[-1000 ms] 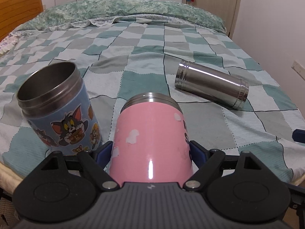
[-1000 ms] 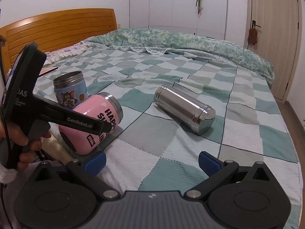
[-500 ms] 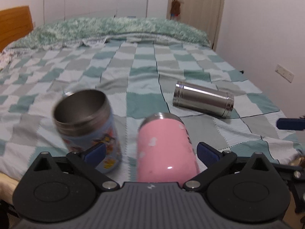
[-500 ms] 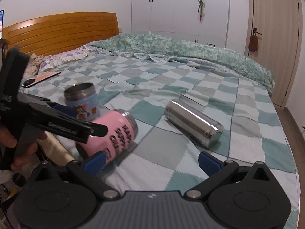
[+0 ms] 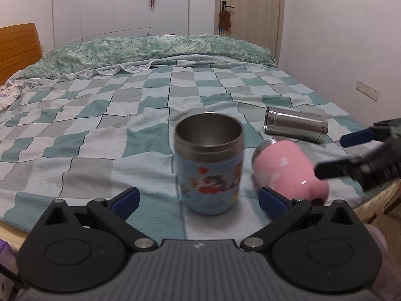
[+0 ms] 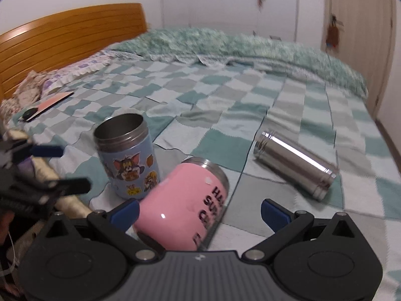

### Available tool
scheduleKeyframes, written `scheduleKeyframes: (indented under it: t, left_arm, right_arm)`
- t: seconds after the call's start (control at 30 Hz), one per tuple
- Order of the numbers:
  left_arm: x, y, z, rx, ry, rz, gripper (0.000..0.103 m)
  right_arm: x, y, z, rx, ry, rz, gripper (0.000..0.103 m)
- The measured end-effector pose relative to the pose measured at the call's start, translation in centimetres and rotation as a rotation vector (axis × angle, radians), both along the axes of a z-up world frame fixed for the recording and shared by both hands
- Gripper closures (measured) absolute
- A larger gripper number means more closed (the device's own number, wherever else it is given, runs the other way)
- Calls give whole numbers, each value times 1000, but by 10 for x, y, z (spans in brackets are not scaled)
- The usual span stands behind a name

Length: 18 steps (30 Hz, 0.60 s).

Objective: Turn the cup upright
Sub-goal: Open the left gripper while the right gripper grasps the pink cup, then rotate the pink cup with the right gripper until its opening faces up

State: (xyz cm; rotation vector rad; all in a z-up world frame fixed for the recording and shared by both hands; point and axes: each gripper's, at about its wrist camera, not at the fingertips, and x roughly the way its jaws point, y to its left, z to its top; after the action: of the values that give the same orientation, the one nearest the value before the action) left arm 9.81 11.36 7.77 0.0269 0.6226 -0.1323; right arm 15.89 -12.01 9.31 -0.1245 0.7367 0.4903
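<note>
A pink cup [image 5: 288, 169] lies on its side on the checked bedspread near the front edge, also in the right wrist view [image 6: 185, 203]. A blue cartoon cup [image 5: 209, 168] stands upright just left of it, also in the right wrist view [image 6: 126, 155]. My left gripper [image 5: 199, 200] is open and empty, with the blue cup straight ahead between its fingers. My right gripper [image 6: 200, 212] is open and empty; the pink cup lies between its fingers, nearer the left one. A steel flask [image 5: 295, 128] lies on its side further right, also in the right wrist view [image 6: 295, 164].
The checked bedspread [image 5: 125, 115] covers the bed, with green pillows [image 5: 155, 50] at the far end. A wooden headboard [image 6: 62, 40] stands at left. A phone and a dark object [image 6: 47, 105] lie near the left edge. A wall and door [image 5: 248, 12] stand on the right.
My left gripper let go of the pink cup, opened, and swung left to face the blue cup. My right gripper moved left and closer, bringing the pink cup between its fingers.
</note>
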Motion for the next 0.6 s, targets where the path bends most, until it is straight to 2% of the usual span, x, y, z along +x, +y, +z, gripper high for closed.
scheduleKeyframes:
  t: [0.3, 0.6]
  left_arm:
    - [14, 28, -21, 0, 5, -60, 0]
    - [30, 41, -35, -25, 9, -103, 0]
  right_arm:
    - [55, 26, -27, 25, 194, -112, 0]
    - [92, 35, -50, 58, 370, -187, 0]
